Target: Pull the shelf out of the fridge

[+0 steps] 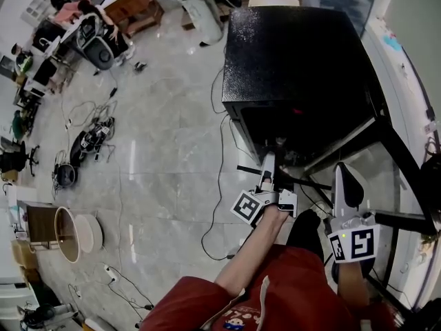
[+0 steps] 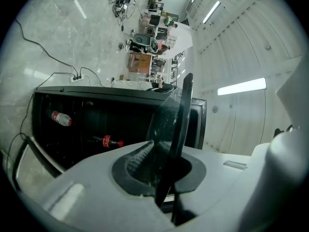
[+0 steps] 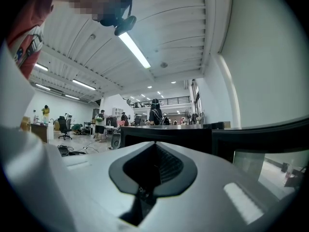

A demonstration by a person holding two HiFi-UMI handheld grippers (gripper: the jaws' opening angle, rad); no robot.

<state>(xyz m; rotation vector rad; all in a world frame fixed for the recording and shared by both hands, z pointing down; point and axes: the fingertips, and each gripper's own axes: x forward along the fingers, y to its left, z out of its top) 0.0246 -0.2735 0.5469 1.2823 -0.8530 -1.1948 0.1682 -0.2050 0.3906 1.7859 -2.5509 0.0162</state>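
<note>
Left gripper view: left gripper (image 2: 166, 175) jaws clamp the shelf (image 2: 182, 112), clear glass with a dark rim, on edge; right gripper (image 3: 147, 187) jaws closed, empty.

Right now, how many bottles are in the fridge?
2. In the left gripper view, a clear bottle lies at the fridge's left; a dark bottle with a red label lies lower, nearer the middle. The shelf may hide more.

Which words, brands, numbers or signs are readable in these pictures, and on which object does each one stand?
Nothing can be read.
Red label on the dark bottle in the black fridge: too small.
Red label on the clear plastic bottle: too small.
Print on the red shirt: blurred.
Black-and-white square markers: patterns, no letters.
</note>
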